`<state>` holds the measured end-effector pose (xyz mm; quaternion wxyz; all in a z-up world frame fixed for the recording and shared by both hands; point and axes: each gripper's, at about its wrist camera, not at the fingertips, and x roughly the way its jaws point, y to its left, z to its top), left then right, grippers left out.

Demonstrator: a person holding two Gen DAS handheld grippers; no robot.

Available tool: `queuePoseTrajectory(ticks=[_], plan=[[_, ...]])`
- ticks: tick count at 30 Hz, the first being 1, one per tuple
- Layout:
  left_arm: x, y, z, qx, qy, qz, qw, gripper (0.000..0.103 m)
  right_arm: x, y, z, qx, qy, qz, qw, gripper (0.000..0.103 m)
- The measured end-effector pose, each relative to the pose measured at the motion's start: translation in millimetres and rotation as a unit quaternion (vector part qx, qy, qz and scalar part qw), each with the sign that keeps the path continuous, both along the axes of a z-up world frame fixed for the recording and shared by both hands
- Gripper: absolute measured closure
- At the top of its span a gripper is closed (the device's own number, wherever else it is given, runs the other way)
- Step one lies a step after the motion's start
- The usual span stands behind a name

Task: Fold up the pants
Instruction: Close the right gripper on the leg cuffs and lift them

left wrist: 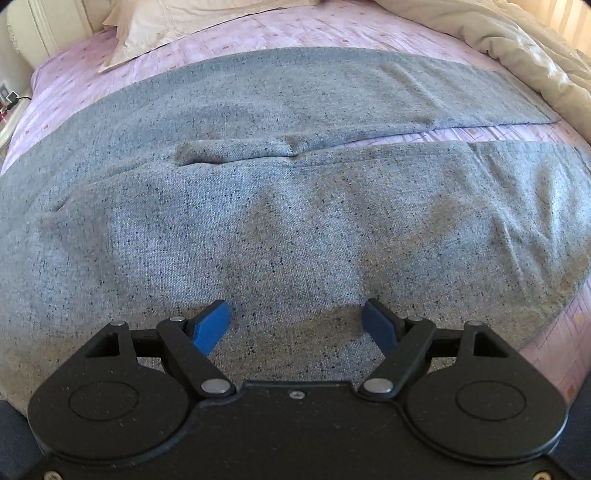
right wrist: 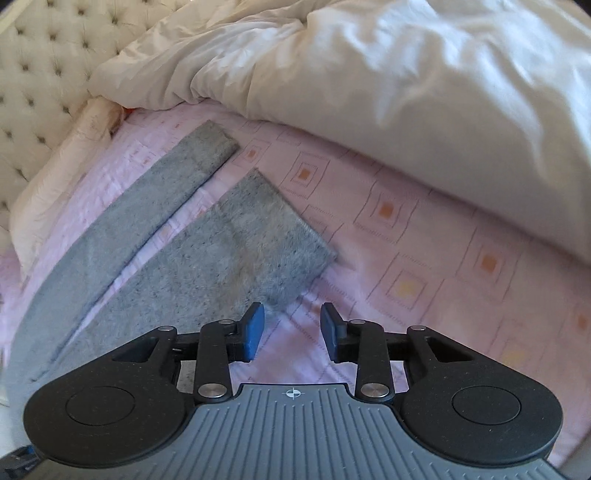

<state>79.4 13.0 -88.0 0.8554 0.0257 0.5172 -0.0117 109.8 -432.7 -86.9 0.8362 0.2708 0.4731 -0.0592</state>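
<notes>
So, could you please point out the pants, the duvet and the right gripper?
pants (left wrist: 295,229): left wrist view, on the near leg's middle.
duvet (right wrist: 406,92): right wrist view, on its bunched top.
right gripper (right wrist: 292,332): right wrist view, midway between its fingertips.

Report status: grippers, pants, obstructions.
Left gripper open over the pants. Right gripper open beside a leg hem. Duvet bunched beyond, not touching.

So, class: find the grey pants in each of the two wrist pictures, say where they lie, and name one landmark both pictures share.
Left wrist view: the grey pants fill the middle, spread flat, legs running right.
Right wrist view: the grey pants lie left of centre, both leg ends pointing up towards the headboard.
Shared landmark: the pink patterned bedsheet beneath them.
</notes>
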Motion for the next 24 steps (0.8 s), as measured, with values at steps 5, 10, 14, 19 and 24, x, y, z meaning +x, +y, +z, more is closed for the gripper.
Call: queuePoseTrajectory(ticks=[5, 10, 14, 19, 24], plan=[[-1.3, -0.7, 0.4, 0.004, -0.002, -0.001, 1.0, 0.023, 19.8, 0.8, -11.1, 0.024, 0.006, -0.003, 1.0, 0.069], [-1.5, -0.7, 1.3, 0.004, -0.003, 0.0, 1.0, 0.023, 39.3, 10.8, -4.5, 0.009, 0.02, 0.006, 1.0, 0.082], [-4.2, 0.8, 6.9, 0.0, -0.005, 0.005, 1.0, 0.024, 36.6, 30.2, 13.7, -0.037, -0.028, 0.028, 0.999, 0.091], [-20.4, 7.6, 26.5, -0.005, -0.019, 0.018, 0.9996, 0.024, 20.7, 43.9, 44.4, -0.061, -0.098, 0.011, 0.993, 0.093], [-49.2, 16.4, 48.3, -0.051, -0.025, 0.032, 0.9979, 0.024, 11.5, 51.3, 59.3, -0.08, -0.14, -0.013, 0.987, 0.093]])
